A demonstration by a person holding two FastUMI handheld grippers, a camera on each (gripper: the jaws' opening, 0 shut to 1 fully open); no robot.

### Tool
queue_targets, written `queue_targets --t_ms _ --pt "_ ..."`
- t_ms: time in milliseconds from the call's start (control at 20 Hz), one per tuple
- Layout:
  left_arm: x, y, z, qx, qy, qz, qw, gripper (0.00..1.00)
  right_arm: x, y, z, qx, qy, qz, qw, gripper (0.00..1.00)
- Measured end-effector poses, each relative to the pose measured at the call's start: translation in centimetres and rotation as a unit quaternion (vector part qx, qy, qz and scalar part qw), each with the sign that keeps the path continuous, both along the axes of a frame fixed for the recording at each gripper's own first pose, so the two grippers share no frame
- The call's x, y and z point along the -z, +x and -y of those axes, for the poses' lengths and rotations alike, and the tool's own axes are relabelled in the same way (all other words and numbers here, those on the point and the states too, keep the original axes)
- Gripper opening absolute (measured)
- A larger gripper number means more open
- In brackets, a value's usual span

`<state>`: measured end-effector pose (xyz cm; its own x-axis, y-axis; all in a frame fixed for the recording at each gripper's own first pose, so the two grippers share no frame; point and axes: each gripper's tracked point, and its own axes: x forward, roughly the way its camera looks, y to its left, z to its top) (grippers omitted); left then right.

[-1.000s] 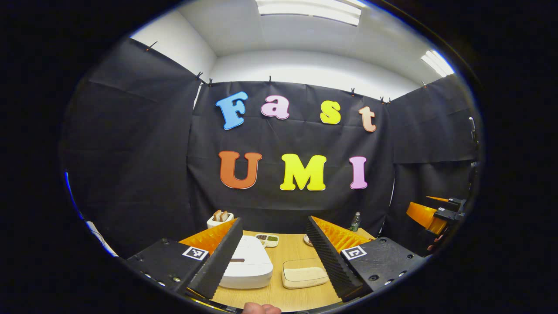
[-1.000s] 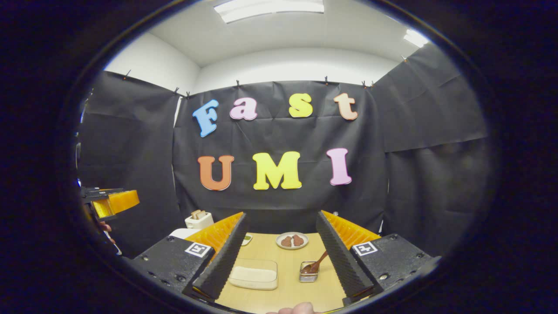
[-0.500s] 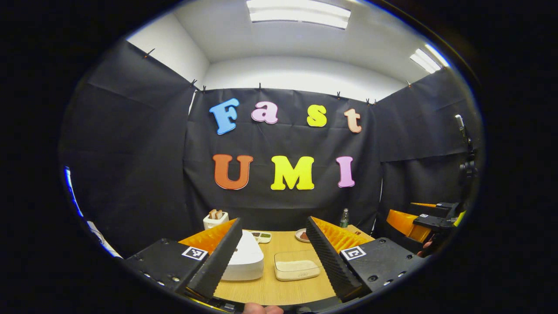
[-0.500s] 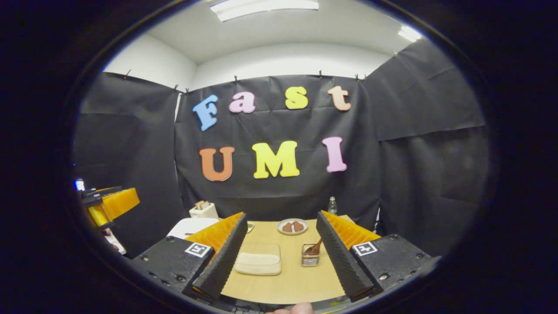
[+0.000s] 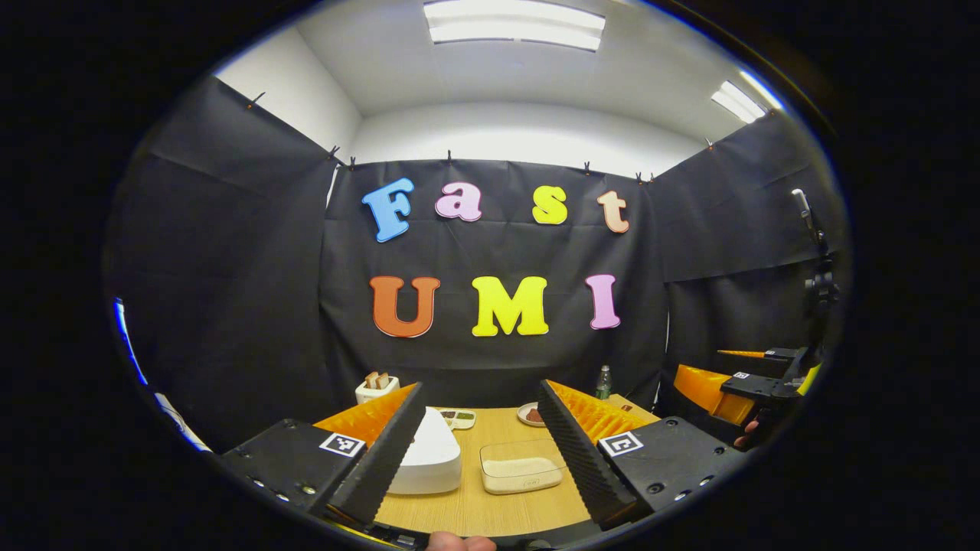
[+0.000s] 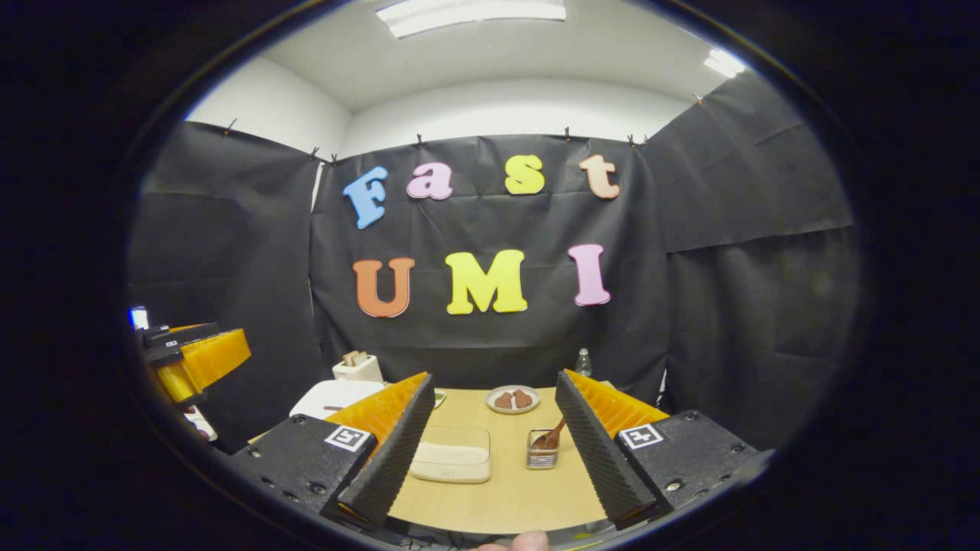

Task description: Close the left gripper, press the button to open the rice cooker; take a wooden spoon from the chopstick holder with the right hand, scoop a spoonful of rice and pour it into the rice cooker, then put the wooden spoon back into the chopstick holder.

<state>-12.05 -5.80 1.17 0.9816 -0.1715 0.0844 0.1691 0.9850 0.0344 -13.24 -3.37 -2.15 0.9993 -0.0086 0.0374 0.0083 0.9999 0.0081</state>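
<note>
Rice cooker [image 5: 429, 459], a white rounded box with its lid down, stands on the light wooden table [image 5: 490, 516] beside a clear shallow tray of rice [image 5: 522, 474]. Compared with one second ago both cameras sit higher and farther back, so the table looks smaller. This fits either a start or an end. Left gripper [image 5: 478, 451] and right gripper [image 6: 490, 451] are both spread apart, holding nothing. Right gripper view also shows the brown wooden spoon [image 6: 553, 440] in the small clear chopstick holder [image 6: 541, 458].

No readable text, label, brand, number or sign on any object.
</note>
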Motion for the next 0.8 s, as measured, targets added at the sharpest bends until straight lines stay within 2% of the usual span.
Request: queue_targets --t_ms 800 --pt "0.93 0.79 -0.01 -0.007 -0.004 -0.017 1.0 0.96 -0.53 0.42 0.55 -0.001 -0.004 0.003 1.0 0.99"
